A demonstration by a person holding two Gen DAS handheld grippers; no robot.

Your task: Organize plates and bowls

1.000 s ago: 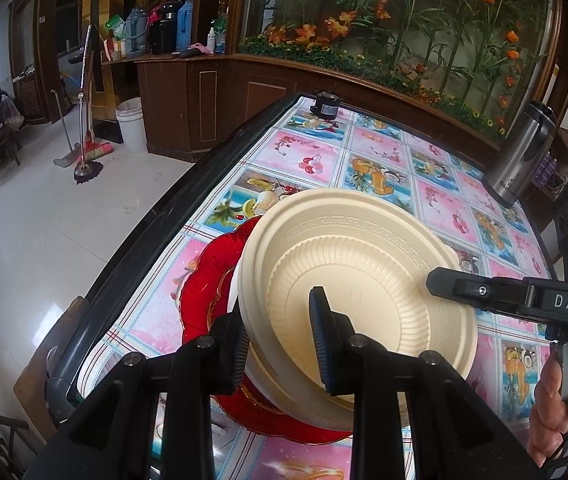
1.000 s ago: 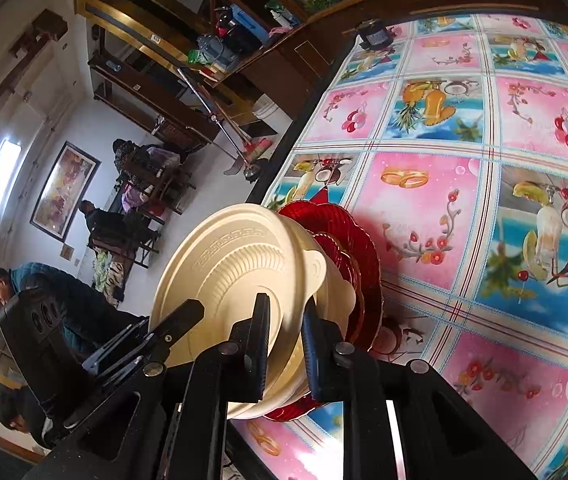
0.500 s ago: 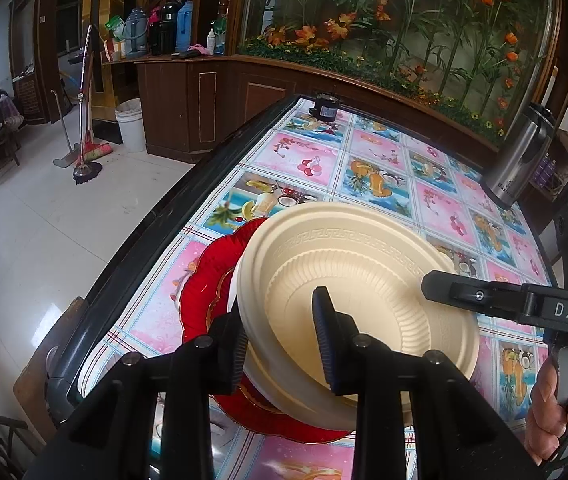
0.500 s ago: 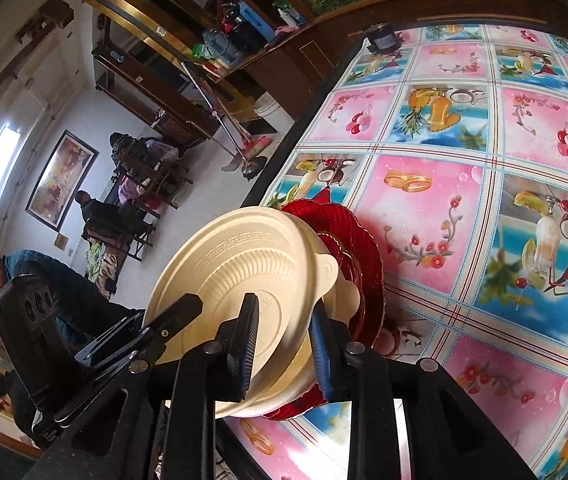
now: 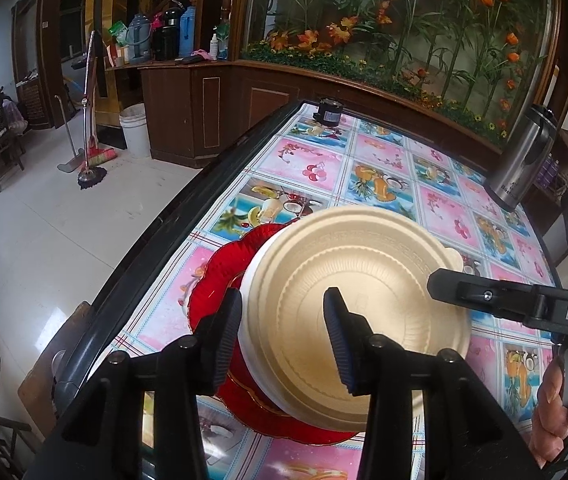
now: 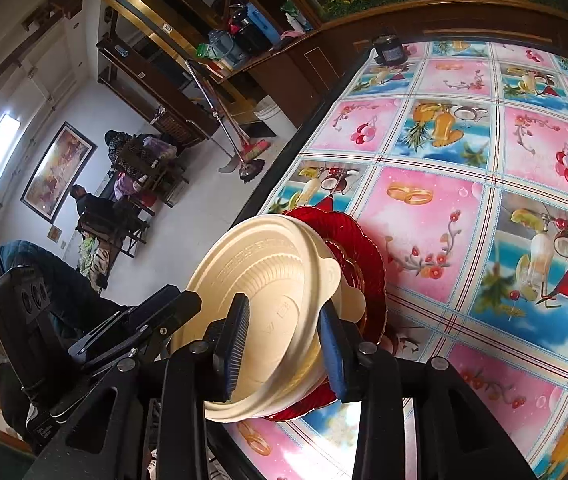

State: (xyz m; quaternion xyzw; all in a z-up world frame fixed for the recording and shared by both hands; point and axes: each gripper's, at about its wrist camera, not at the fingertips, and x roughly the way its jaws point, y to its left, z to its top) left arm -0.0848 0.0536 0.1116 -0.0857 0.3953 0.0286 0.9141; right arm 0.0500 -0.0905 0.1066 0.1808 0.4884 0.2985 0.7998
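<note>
A stack of cream bowls (image 5: 363,280) sits on a pile of red plates (image 5: 220,280) near the table's left edge. My left gripper (image 5: 282,340) straddles the near rim of the top bowl, one finger outside the wall and one inside. Its jaws are opening and the pads stand off the rim. In the right wrist view the cream bowls (image 6: 268,272) rest on the red plates (image 6: 363,248). My right gripper (image 6: 284,348) straddles the rim on the opposite side; its jaws are opening too, with gaps at both pads. The right gripper's finger (image 5: 483,296) reaches over the bowl's right side.
The table has a fruit-patterned cloth and a black rim (image 5: 144,248). A steel flask (image 5: 523,156) stands far right, and a small dark jar (image 5: 327,112) sits at the far corner. A hand (image 5: 555,412) holds the right gripper. A broom and a white bucket stand on the floor to the left, where people sit.
Both pairs of jaws have widened and let go of the top cream bowl's rim. The bowl has settled lower and flatter onto the stack.
</note>
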